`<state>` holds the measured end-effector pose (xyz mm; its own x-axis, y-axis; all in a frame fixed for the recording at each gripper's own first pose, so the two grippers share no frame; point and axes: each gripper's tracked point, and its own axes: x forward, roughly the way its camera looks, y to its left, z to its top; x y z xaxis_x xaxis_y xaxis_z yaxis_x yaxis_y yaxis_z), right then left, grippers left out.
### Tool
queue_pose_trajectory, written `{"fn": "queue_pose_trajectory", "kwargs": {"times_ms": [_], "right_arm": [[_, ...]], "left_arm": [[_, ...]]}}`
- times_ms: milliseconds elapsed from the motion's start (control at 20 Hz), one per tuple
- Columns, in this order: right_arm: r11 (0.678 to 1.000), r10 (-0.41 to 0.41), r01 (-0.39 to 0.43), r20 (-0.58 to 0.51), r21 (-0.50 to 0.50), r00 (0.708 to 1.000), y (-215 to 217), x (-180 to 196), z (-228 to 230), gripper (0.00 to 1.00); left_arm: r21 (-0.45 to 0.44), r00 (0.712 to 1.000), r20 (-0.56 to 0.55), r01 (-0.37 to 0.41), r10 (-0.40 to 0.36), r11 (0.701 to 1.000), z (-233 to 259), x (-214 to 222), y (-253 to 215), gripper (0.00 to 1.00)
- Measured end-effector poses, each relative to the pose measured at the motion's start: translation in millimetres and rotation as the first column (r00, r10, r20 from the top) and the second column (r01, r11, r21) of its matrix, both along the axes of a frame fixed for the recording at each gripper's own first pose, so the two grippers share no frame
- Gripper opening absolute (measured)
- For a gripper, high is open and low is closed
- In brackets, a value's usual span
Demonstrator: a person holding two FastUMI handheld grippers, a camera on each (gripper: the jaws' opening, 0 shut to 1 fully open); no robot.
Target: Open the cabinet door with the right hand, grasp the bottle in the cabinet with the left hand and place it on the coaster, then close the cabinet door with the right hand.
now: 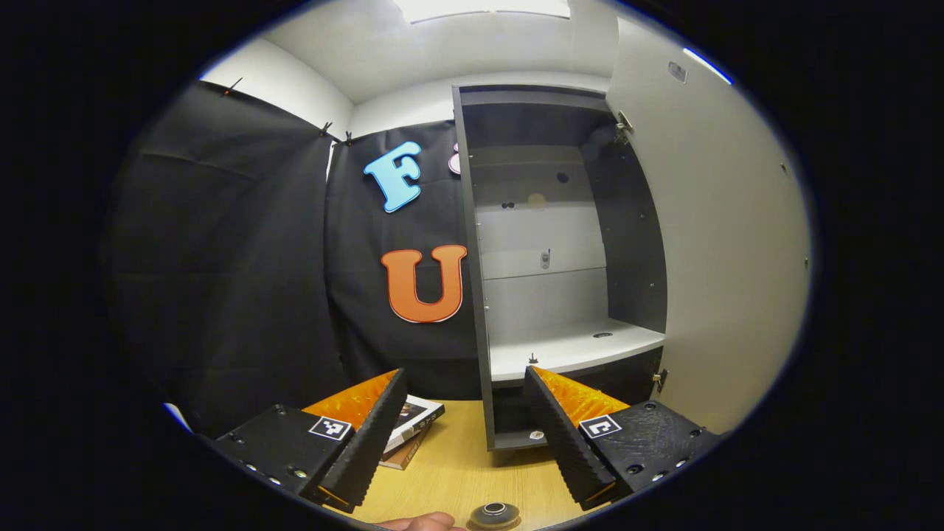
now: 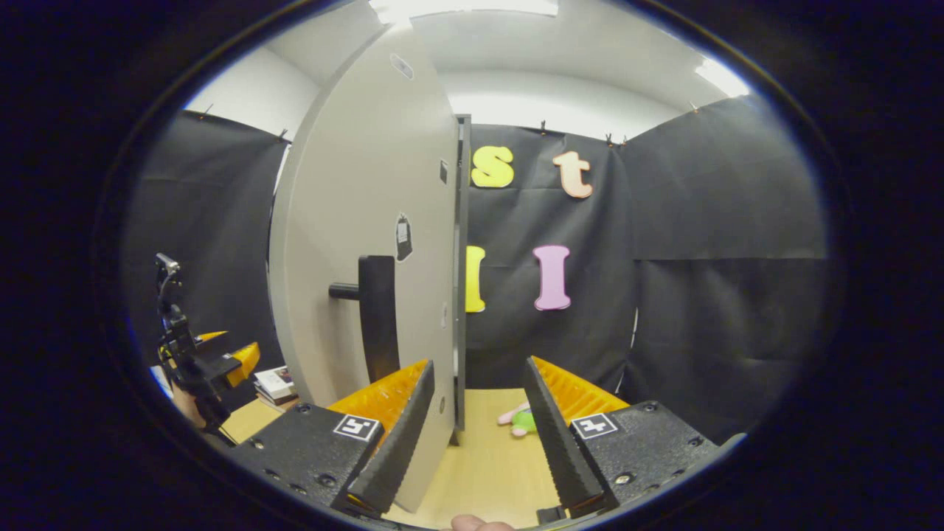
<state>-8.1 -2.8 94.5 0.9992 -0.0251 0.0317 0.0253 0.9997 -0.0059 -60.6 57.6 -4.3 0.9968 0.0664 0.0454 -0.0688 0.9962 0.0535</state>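
Door (image 2: 354, 221) of the one cabinet (image 1: 546, 251) stands open, so step one looks done; its shelf (image 1: 575, 350) carries no bottle I can make out, so its place is unclear. One round coaster-like disc (image 1: 494, 514) lies on the surface (image 1: 457, 464). Two tools, left tool (image 1: 464, 431) and right tool (image 2: 476, 435), both gape wide, empty.

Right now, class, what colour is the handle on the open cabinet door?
Black; the handle shows best in the right gripper view, against the pale grey cabinet door.

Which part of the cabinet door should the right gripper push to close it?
Find the tall grey cabinet door, standing wide open on the wooden table. At about mid-height a dark vertical bar handle stands off its face, the one large dark piece on that pale panel.
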Motion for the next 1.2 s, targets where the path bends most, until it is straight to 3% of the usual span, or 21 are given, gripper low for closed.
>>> {"fn": "queue_pose_trajectory", "kwargs": {"times_ms": [700, 1200], "right_arm": [[0.992, 0.123, -0.122, -0.018, 0.037, 0.992, 46, 12, -2, 0.81], [0.963, 0.261, -0.256, -0.059, 0.081, 0.963, 105, 39, -9, 0.81]], "left_arm": [[0.004, 0.997, -0.013, -0.08, 0.08, 0.997, -4, -37, 34, 0.96], [0.013, 0.989, -0.062, -0.136, 0.136, 0.991, -15, -74, 58, 0.96]]}}
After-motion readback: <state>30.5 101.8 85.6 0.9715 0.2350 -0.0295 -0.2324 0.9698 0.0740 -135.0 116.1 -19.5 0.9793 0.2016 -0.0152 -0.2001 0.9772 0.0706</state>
